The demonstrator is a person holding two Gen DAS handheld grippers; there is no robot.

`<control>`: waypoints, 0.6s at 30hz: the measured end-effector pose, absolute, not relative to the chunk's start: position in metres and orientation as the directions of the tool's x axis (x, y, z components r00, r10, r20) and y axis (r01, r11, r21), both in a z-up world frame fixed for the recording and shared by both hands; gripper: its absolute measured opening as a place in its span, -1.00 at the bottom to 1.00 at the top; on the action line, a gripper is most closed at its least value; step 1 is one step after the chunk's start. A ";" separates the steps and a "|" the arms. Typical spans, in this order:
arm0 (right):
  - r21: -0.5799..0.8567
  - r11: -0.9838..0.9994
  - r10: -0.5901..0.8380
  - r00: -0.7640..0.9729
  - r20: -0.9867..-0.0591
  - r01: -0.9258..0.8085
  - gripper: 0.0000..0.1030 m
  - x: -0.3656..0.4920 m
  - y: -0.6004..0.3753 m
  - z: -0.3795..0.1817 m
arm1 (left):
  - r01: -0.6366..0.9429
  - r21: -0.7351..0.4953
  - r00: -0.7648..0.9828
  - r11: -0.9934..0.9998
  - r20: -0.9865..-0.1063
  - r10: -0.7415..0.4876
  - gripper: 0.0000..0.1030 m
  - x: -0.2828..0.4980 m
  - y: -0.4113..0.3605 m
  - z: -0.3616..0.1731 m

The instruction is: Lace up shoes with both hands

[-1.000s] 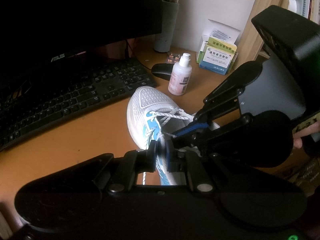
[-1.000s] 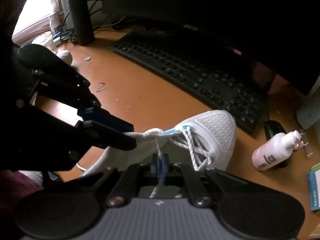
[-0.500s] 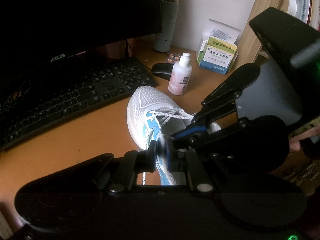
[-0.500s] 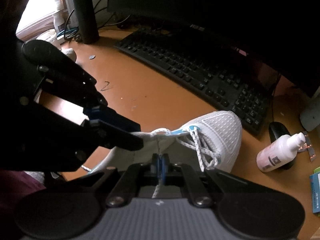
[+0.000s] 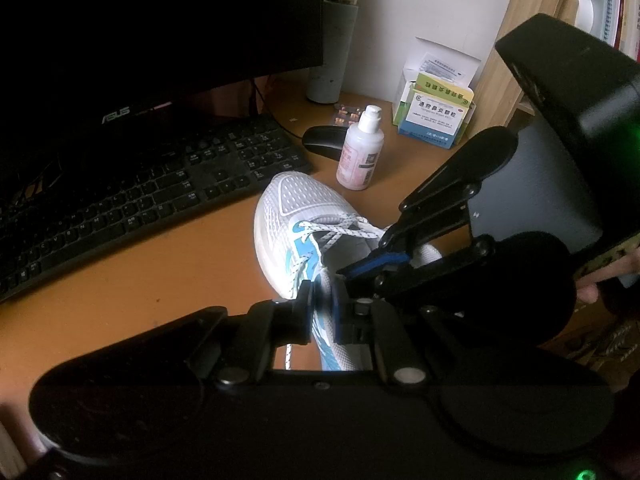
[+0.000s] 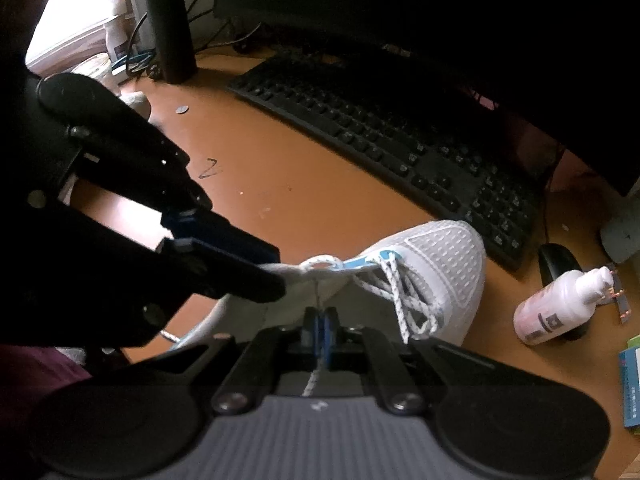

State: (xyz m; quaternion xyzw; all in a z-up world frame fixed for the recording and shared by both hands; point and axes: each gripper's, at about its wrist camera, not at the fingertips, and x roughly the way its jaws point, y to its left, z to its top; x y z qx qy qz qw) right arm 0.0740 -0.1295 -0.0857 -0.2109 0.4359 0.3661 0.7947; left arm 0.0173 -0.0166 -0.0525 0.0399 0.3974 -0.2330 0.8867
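Only small things changed. In the left wrist view, the right gripper [image 5: 344, 271] tilted a little, and its upper link rose slightly toward the top of the picture. In the right wrist view, the left gripper [image 6: 279, 272] came slightly nearer to the lace [image 6: 320, 264].

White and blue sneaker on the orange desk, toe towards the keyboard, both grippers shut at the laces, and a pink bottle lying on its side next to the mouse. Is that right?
Not quite: the pink bottle stands upright beside the mouse, as the left wrist view shows. The rest holds: the sneaker points its toe at the keyboard, with the left gripper and right gripper shut at the laces.
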 end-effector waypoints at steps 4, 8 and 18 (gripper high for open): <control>-0.014 0.648 0.399 0.355 -0.845 -0.762 -0.94 0.075 -0.130 -0.086 | 0.444 -0.113 0.576 0.889 -0.724 -0.380 -0.87 0.017 -0.017 -0.053; -0.012 0.653 0.400 0.359 -0.843 -0.757 -0.94 0.075 -0.131 -0.084 | 0.445 -0.113 0.576 0.888 -0.724 -0.381 -0.87 0.016 -0.018 -0.053; -0.002 0.655 0.410 0.358 -0.839 -0.756 -0.94 0.076 -0.131 -0.083 | 0.448 -0.112 0.574 0.887 -0.725 -0.382 -0.87 0.016 -0.018 -0.053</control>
